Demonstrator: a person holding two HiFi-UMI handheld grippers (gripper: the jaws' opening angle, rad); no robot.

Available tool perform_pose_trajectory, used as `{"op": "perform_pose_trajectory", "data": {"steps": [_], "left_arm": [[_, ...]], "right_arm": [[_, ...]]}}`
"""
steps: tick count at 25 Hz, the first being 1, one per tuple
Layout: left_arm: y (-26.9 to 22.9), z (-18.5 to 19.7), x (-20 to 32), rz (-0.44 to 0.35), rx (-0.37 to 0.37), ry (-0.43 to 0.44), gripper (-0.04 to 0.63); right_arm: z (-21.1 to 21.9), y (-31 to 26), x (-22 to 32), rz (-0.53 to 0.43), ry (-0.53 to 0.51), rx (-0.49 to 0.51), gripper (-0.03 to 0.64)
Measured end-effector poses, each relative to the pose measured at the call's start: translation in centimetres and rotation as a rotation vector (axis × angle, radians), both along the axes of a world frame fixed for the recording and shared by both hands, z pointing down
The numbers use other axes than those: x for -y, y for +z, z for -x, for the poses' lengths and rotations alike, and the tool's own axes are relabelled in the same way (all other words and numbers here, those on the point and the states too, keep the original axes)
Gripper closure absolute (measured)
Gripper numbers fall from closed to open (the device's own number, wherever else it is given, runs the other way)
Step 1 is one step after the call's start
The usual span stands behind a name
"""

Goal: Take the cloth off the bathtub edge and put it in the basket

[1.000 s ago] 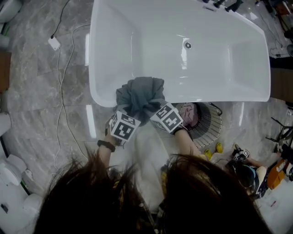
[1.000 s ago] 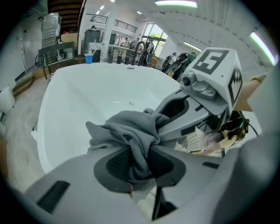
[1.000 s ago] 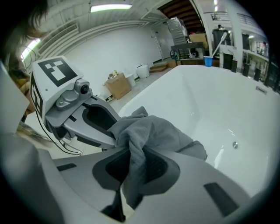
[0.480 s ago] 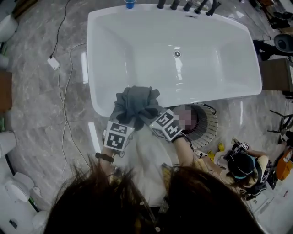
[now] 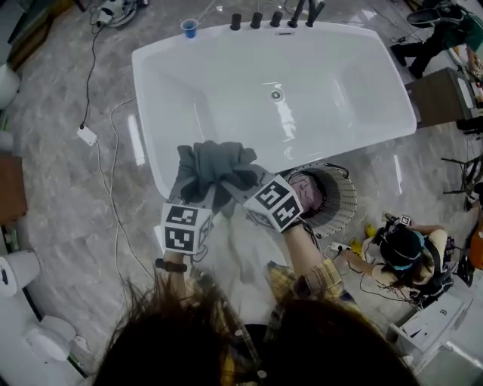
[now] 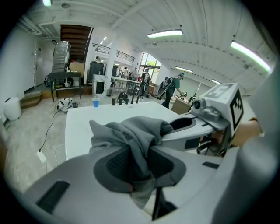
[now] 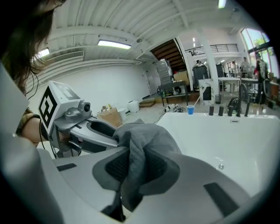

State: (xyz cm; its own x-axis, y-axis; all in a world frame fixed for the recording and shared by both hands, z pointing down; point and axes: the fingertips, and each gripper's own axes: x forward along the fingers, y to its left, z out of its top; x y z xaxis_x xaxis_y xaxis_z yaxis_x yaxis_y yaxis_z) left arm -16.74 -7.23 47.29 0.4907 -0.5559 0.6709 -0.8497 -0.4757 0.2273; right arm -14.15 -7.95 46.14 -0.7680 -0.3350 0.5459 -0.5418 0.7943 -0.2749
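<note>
Wearer: dark hair fills the bottom of the head view; a plaid sleeve (image 5: 313,279) leads to the right gripper, and a dark wristband (image 5: 171,265) sits on the left arm.
Left gripper (image 5: 198,194): jaws pinched on a fold of the cloth; its own view shows grey fabric gripped between the dark pads (image 6: 114,165) and hanging below them.
Right gripper (image 5: 238,185): jaws likewise clamped on the cloth, with the fabric draped over the pads (image 7: 114,167) and trailing down between them.
Gripper spacing: the two stand side by side, tips near each other, and each shows in the other's view.
Cloth (image 5: 215,166): grey, bunched, held by both grippers at once. In the head view it lies over the near rim of the bathtub. Contact with the rim cannot be confirmed. It is not in the basket.
Basket (image 5: 343,197): round, slatted, on the floor just beside the tub's near wall, to the right of the right gripper. Its contents cannot be made out.
Bathtub (image 5: 249,71): white, with the drain (image 5: 276,95) visible.
Far rim: dark tap fittings (image 5: 273,18) and a blue cup (image 5: 189,29).
Floor: grey marble tiles (image 5: 68,203), with a white cable and adapter (image 5: 88,136) left of the tub.
Bystander: a seated person (image 5: 404,252) at the right.
</note>
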Motion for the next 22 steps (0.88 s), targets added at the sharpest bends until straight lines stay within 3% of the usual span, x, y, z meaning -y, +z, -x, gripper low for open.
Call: {"op": "perform_pose_trajectory", "data": {"steps": [4, 13, 22], "left_arm": [[-1.7, 0.0, 0.0, -0.024, -0.024, 0.022, 0.486], [-3.3, -0.7, -0.4, -0.053, -0.028, 0.11, 0.486], [-6.3, -5.0, 0.2, -0.112, -0.057, 0.204, 0.486]], "right_arm": [[0.1, -1.9, -0.1, -0.054, 0.026, -0.006, 0.549], [-0.7, -3.3, -0.8, -0.081, 0.116, -0.012, 0.549], [-4.9, -6.6, -0.5, -0.149, 0.222, -0.017, 0.549]]}}
